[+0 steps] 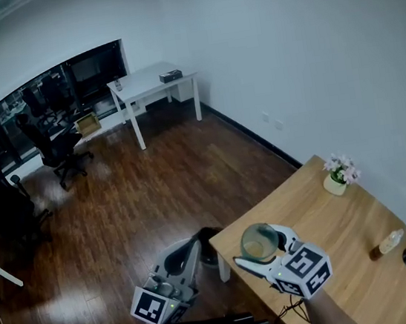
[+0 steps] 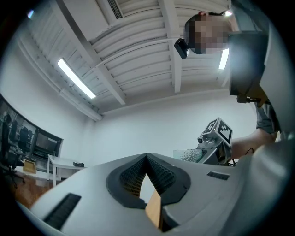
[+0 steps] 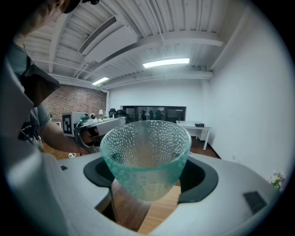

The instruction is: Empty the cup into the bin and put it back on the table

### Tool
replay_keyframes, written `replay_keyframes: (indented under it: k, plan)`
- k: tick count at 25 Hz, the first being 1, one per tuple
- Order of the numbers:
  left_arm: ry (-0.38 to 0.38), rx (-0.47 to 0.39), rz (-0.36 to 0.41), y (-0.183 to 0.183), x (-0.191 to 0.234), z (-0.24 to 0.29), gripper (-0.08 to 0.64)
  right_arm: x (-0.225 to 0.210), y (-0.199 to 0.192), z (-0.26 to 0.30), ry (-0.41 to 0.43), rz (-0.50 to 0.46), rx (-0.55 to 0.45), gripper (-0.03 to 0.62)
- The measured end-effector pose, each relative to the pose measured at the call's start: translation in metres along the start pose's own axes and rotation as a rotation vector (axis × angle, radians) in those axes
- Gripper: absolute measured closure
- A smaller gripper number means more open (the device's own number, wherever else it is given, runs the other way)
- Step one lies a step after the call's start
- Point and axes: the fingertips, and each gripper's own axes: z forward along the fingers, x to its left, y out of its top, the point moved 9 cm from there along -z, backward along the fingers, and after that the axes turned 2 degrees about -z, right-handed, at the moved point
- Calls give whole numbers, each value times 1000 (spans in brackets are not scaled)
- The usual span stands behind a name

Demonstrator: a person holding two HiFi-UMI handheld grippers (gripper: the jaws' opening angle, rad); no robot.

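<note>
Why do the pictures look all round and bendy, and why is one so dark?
Head view: dim and bluish, walls bowed by the wide lens. Left gripper view: black rounded corners, the ceiling light glaring white, beams curved. Right gripper view: same round edge; the bumpy glass cup is sharp, what shows through it smeared.

Your left gripper (image 1: 188, 251) and right gripper (image 1: 263, 245) are pale grey moulded shells, and their fingers (image 2: 131, 177) are lined with dark ribbed pads. Each carries a white cube (image 1: 304, 270) printed with black square markers. You wear a grey short sleeve (image 2: 265, 117), and a small black camera (image 2: 181, 48) sits at your head.
</note>
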Motion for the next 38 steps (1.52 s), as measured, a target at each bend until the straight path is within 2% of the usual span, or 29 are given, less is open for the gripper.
replay_keyframes:
  k: [9, 19, 25, 38]
  plan:
    - [45, -9, 46, -9, 43, 41, 560, -49, 22, 46, 72, -12, -7, 204]
    - [76, -2, 88, -14, 83, 59, 560, -76, 31, 88, 116, -9, 8, 204]
    - [38, -15, 63, -21, 123, 68, 560, -83, 40, 115, 65, 4, 10, 205]
    - [-174, -120, 40, -30, 233, 114, 560, -111, 81, 182, -162, 20, 56, 204]
